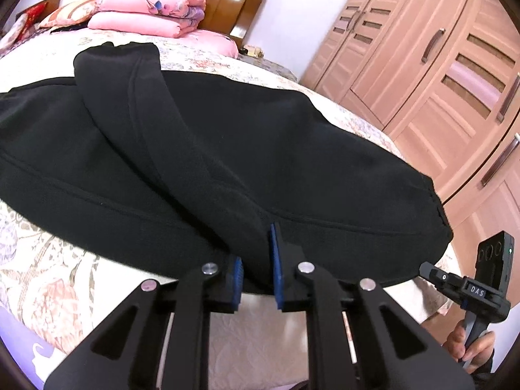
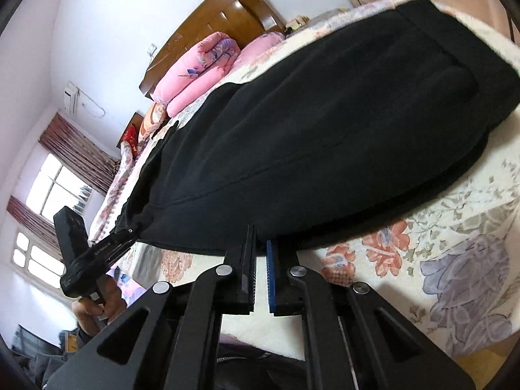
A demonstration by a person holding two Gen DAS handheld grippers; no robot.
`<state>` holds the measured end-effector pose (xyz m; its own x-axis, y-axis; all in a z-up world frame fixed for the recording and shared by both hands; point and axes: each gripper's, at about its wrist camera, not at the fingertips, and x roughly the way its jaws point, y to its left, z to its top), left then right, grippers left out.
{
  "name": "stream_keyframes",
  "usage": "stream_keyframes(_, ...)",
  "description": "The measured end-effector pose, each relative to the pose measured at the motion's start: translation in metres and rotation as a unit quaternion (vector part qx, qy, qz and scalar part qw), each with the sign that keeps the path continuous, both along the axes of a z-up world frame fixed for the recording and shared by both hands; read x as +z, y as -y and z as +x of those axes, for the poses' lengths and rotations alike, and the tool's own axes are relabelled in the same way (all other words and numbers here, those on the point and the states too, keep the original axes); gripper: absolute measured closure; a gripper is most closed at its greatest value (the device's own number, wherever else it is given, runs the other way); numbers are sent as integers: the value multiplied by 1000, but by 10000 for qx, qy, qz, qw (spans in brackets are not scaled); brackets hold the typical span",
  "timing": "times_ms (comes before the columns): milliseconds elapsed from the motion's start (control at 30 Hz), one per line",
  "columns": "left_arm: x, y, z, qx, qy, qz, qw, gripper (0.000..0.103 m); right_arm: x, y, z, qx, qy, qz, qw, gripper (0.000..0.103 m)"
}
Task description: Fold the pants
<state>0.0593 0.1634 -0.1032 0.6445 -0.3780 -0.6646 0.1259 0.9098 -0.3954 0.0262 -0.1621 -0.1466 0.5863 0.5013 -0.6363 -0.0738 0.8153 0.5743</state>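
Left hand-held gripper [image 1: 256, 273]: at the near edge of the pants [image 1: 227, 162], blue pads partly closed with dark cloth between them; it appears to hold the hem, though whether the pinch is firm I cannot tell.
Right hand-held gripper [image 2: 260, 276]: at the same near edge further along, jaws narrowed to a slim gap, tips meeting the cloth edge; the cloth seems caught at the tips, but the contact itself is hidden.
Pants: black, spread flat on the floral bed [image 1: 48, 279], one part already lying doubled over the rest in a diagonal band.
Step in hand, as I judge: lifting the near edge to carry it over the far edge.
Doing it well: take every layer at the edge in both pinches; raise both sides level; keep the cloth taut between them so no sag forms; lay the edge down square on the far one.
Risk: a pinch on the top layer alone would let the lower layers slide apart.
Hard to make out: seams and layer count, since black cloth swallows detail.
Cut off: the left end of the pants leaves the left wrist view; the fisheye bends every edge.
Far: pink quilts [image 1: 149, 9] stacked at the headboard, well apart from the pants.
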Motion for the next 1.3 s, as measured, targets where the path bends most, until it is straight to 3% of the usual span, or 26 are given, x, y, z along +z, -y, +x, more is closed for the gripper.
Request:
stream_keyframes(200, -5, 3, 0, -28, 71, 156, 9998, 88, -9, 1, 6, -8, -157, 172, 9997, 99)
stream_keyframes(267, -5, 5, 0, -90, 137, 266, 9995, 86, -6, 0, 6, 85, -219, 174, 9996, 95)
stream_keyframes(300, -4, 4, 0, -124, 132, 215, 9996, 84, -2, -2, 3, 202, -288, 112, 9993, 87)
stream_keyframes(367, -2, 0, -1, -329, 89, 53, 9994, 61, 8, -5, -4, 239, -326, -248, 9989, 64)
stream_keyframes(400, 3, -4, -4, -376, 101, 69, 9992, 28, 21, -4, -11, 183, -158, -567, 9981, 42)
stream_keyframes(433, 7, -8, -8, -296, 192, 193, 9992, 10, 31, -4, -16, 160, 7, -740, 9971, 33)
stream_keyframes(500, 24, -24, -22, 111, 700, 694, 9951, 8, 57, -5, -21, 182, 412, -1106, 9928, 33)
stream_keyframes(600, 42, -52, -23, 447, 903, 1064, 9892, 5, 81, -16, -9, 284, 855, -1320, 9871, 33)
stream_keyframes(700, 58, -76, -1, 802, 678, 924, 9902, 4, 91, -46, 25, 576, 1124, -1657, 9781, 33)
stream_keyframes(800, 73, -77, 23, 843, 508, 400, 9943, 4, 82, -56, 63, 480, 986, -1891, 9758, 33)
stream_keyframes(867, 83, -50, 49, 486, 461, 328, 9972, 4, 69, -50, 89, 282, 692, -2110, 9746, 30)
stream_keyframes(1000, 83, 26, 122, -515, 168, 593, 9968, 4, 62, -33, 128, 103, 313, -2314, 9723, 28)
stream_keyframes(1100, 66, 73, 177, -931, -183, 724, 9929, 4, 69, -19, 142, 200, 404, -2731, 9609, 13)
stream_keyframes(1133, 59, 84, 188, -1040, -247, 769, 9913, 4, 66, -14, 147, 233, 346, -2847, 9577, 13)
stream_keyframes(1200, 41, 105, 213, -1296, -430, 898, 9865, 4, 49, 3, 156, 278, -64, -3177, 9477, 13)
stream_keyframes(1267, 15, 117, 233, -1307, -659, 1219, 9817, 5, 17, 25, 157, 393, -573, -3619, 9296, 13)
stream_keyframes(1300, 6, 119, 239, -1256, -568, 1497, 9791, 3, 16, 35, 149, 509, -281, -3441, 9371, 11)
